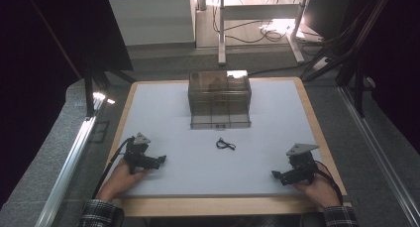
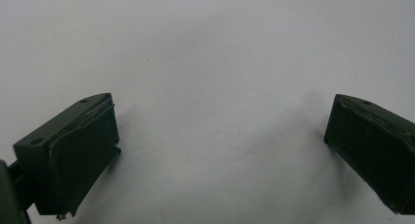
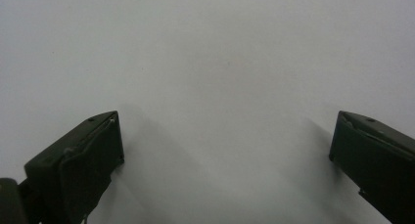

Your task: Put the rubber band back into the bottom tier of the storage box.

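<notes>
A translucent grey box with inner compartments stands at the far middle of the white table mat. In front of it lies a small black looped cord or wire. My left gripper rests low at the near left, held by a hand, jaws pointing right. My right gripper rests at the near right, jaws pointing left. In the left gripper view the gripper stands wide open over bare white mat. In the right gripper view the gripper is likewise wide open with nothing between its jaws.
The mat lies on a wooden table with a light edge. Metal rails run along both sides. Beyond the table stand white desk legs and cables on the floor.
</notes>
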Tool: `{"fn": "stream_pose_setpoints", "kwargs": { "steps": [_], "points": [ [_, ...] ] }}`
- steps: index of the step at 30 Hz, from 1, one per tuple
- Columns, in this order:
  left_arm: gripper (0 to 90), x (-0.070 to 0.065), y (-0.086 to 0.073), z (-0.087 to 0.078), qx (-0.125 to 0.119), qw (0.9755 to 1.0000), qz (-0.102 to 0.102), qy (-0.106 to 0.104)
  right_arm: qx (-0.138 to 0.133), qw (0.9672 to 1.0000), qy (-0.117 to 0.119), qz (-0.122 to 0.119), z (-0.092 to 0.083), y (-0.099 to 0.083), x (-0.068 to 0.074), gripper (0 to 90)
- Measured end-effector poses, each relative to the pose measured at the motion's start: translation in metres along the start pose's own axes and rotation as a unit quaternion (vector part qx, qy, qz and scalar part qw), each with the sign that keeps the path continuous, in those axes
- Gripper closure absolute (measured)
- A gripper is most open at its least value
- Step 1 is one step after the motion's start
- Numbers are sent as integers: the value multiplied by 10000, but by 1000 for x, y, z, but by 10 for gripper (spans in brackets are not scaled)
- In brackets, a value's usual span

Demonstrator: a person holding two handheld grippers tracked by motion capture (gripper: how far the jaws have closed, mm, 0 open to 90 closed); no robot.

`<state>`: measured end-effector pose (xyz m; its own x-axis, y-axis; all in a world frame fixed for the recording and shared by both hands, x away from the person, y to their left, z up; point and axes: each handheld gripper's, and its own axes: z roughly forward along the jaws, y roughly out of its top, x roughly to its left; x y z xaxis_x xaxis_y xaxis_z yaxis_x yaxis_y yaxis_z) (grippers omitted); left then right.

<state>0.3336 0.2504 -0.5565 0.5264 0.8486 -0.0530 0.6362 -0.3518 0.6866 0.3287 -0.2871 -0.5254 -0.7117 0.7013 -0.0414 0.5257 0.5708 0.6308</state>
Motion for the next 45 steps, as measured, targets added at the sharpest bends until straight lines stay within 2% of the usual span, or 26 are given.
{"fn": "stream_pose_setpoints", "kwargs": {
  "steps": [7,21,31,36,45],
  "points": [
    [0,0,0,0,1,10000,1,-1,149,9998,-74,57,-1,3,2,0],
    [0,0,0,0,-2,10000,0,-2,423,9991,27,57,0,12,6,1],
    [0,0,0,0,-6,10000,-2,-1,495,9988,-50,37,-4,21,6,88],
    [0,0,0,0,-4,10000,-1,-3,725,9974,-39,3,-4,27,6,156],
    [0,0,0,0,-4,10000,1,-3,846,9964,12,42,-4,35,5,223]
  ]
}}
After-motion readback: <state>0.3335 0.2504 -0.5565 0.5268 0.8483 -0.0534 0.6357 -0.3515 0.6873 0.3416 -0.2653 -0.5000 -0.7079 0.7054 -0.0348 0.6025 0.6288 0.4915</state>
